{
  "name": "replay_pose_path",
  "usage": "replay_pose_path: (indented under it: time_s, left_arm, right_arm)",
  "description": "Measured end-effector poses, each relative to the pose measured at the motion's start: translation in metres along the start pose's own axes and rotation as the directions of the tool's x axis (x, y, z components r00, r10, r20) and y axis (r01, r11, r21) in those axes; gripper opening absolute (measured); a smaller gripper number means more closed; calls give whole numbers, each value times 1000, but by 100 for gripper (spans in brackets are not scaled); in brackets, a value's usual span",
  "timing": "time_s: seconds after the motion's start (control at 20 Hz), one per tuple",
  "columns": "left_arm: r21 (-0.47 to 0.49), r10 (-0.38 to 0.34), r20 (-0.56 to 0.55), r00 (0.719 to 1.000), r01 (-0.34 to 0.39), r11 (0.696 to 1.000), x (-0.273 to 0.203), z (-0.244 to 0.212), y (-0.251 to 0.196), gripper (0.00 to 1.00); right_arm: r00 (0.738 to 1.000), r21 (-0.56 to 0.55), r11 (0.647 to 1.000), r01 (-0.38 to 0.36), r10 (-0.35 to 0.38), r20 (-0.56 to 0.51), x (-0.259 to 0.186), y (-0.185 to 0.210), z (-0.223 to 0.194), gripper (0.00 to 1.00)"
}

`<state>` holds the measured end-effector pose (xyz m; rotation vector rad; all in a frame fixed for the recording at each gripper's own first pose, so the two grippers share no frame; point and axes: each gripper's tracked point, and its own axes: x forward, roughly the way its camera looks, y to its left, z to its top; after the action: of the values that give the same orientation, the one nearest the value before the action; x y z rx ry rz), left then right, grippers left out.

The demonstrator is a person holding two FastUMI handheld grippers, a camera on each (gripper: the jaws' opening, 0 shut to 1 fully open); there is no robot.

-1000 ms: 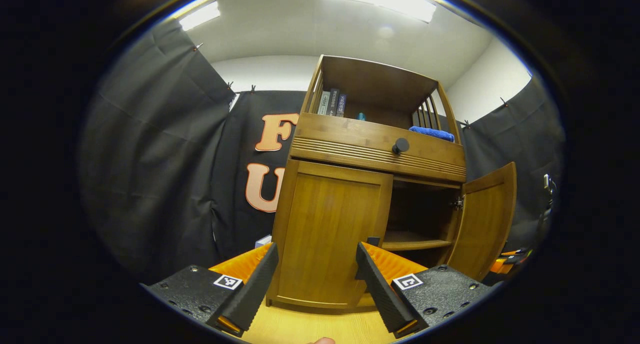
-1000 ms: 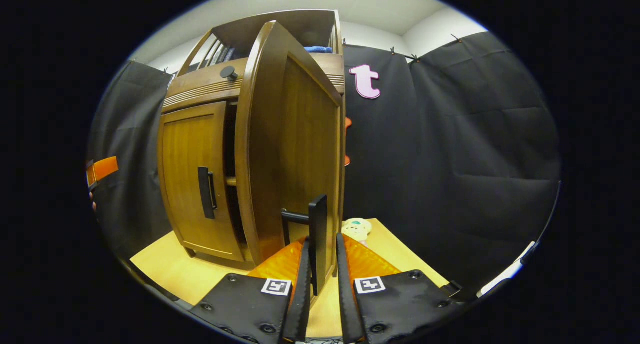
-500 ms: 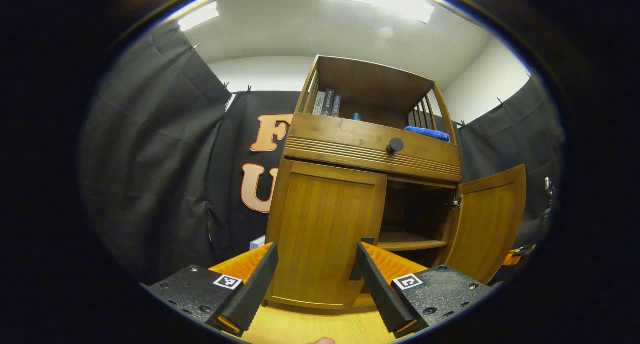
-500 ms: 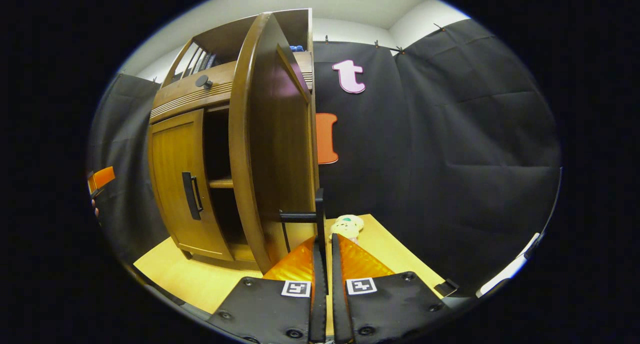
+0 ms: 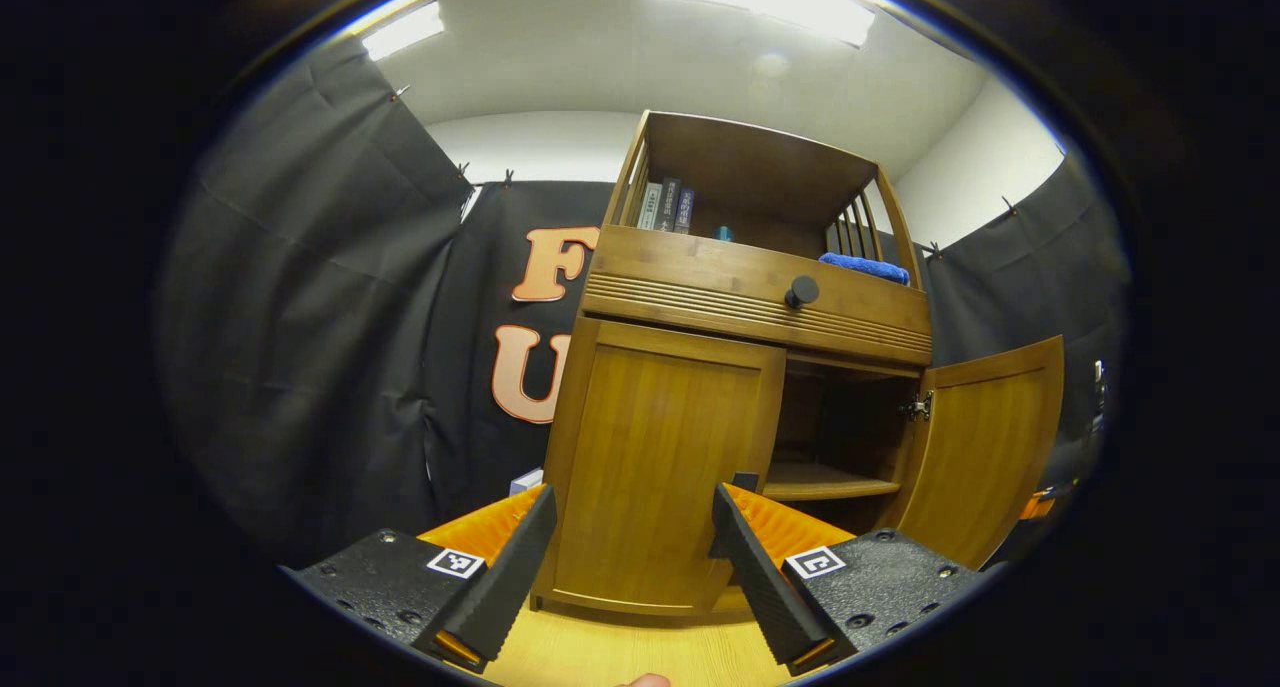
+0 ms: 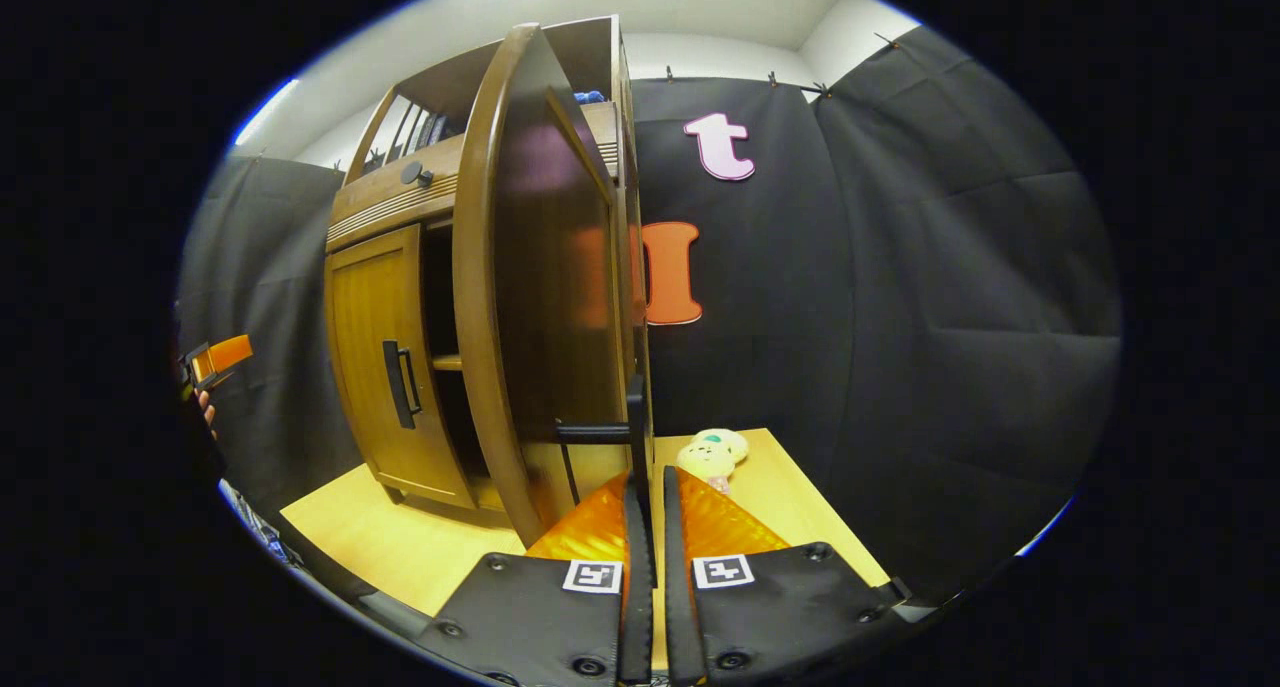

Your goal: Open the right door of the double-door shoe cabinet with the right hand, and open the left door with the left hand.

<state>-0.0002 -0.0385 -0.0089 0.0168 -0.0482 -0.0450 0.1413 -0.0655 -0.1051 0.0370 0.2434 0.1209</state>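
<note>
The cabinet (image 5: 740, 367) stands on the counter (image 5: 620, 652). In the left gripper view the left claw (image 5: 632, 537) is spread wide before the shut left door (image 5: 660, 467), touching nothing; the right door (image 5: 985, 447) stands swung wide, baring an inner shelf (image 5: 825, 485). The open top holds books (image 5: 665, 207) and a blue cloth (image 5: 865, 266). The right gripper view adds the right claw (image 6: 650, 507) clamped on the right door's handle (image 6: 632, 427), the left door's handle (image 6: 400, 383), a plush toy (image 6: 712, 452) on the counter behind, and the left claw far off at the left edge.
</note>
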Motion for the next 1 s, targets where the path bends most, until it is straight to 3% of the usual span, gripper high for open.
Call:
replay_pose_path:
  time_s: [0.05, 0.1, 0.15, 0.25, 0.3, 0.5, 0.7, 0.8, 0.85, 1.0]
  left_arm:
    - [0, 8, 1, 1000, -8, 1000, -2, 0, 2, 94]
    - [-1, 17, 2, 1000, -17, 1000, -4, 0, 4, 91]
    - [-4, 22, 2, 1000, -22, 1000, -4, 0, 5, 91]
    - [-8, 31, 0, 1000, -31, 999, -8, -1, 6, 91]
    - [-6, 34, 0, 999, -34, 999, -10, -1, 6, 91]
    - [8, 35, 6, 999, -35, 999, -19, 1, 4, 91]
    - [5, 44, -1, 999, -44, 999, -23, -3, 7, 94]
    - [8, 43, -8, 999, -43, 999, -24, -5, 7, 91]
    - [10, 43, -11, 999, -42, 999, -23, -6, 7, 95]
    - [16, 19, -23, 1000, -18, 1000, -21, -9, 2, 94]
  right_arm:
    - [1000, -1, 1000, -9, 9, 0, 0, -2, -1, 13]
    - [1000, 1, 1000, -20, 20, -1, 2, -3, 0, 13]
    - [1000, 3, 1000, -29, 29, 0, 3, -4, 0, 26]
    - [999, -3, 999, -54, 54, 2, 3, -8, 1, 26]
    - [998, -5, 998, -69, 69, 0, 4, -10, 0, 13]
    - [994, 35, 993, -113, 113, 4, 3, -15, -2, 14]
    - [993, 69, 992, -105, 101, 61, 0, -12, -1, 15]
    - [995, 50, 995, -82, 79, 61, -4, -10, -5, 13]
    - [996, 43, 996, -73, 71, 56, -7, -10, -7, 13]
    - [999, 63, 998, -23, 20, 49, -19, -20, -7, 13]
